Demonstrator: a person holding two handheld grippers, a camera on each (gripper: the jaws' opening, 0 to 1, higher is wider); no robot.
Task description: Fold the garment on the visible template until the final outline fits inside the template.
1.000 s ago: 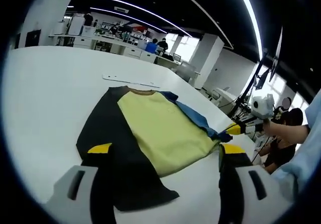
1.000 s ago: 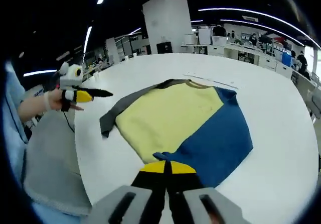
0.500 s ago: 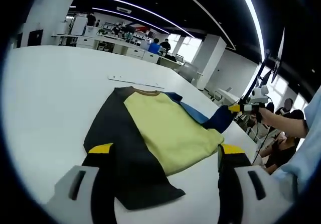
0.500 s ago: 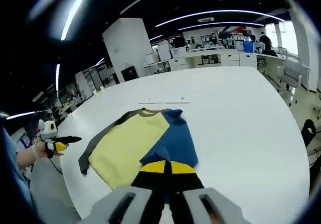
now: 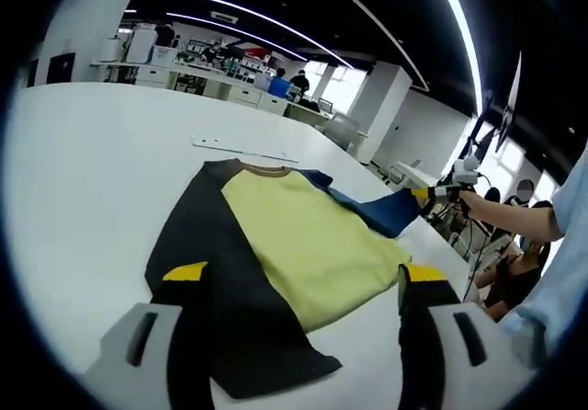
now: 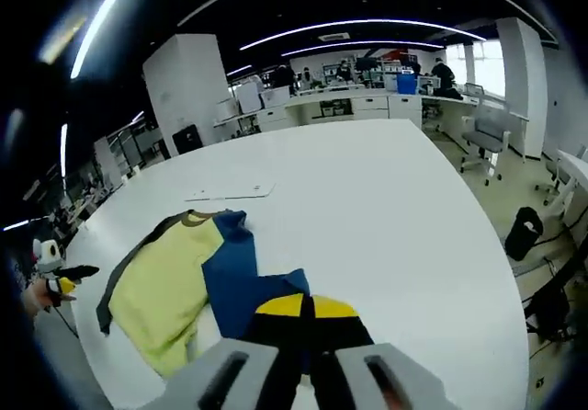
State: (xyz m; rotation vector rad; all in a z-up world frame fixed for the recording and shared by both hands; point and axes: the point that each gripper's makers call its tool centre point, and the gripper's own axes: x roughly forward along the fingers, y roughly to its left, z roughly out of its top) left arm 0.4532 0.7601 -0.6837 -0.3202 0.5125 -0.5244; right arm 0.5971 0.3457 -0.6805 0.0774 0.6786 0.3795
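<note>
White table (image 5: 83,171) carried the shirt (image 5: 285,244), spread flat with its collar toward the far strip. I kept my right gripper (image 6: 307,311) pinching the shirt's blue side, lifted for folding inward; my left gripper (image 5: 299,286) hung spread above its dark side.

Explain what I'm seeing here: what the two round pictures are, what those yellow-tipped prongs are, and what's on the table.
Each round picture comes from a camera riding on a hand-held gripper; there is no robot arm. The prongs at the bottom are that gripper's own jaws. In the left gripper view, the left gripper is open over a shirt lying on the white table. It is yellow in the middle, with one black side and one blue side. In the right gripper view, the right gripper is shut on the blue sleeve, held lifted. It also appears far right in the left gripper view.
</note>
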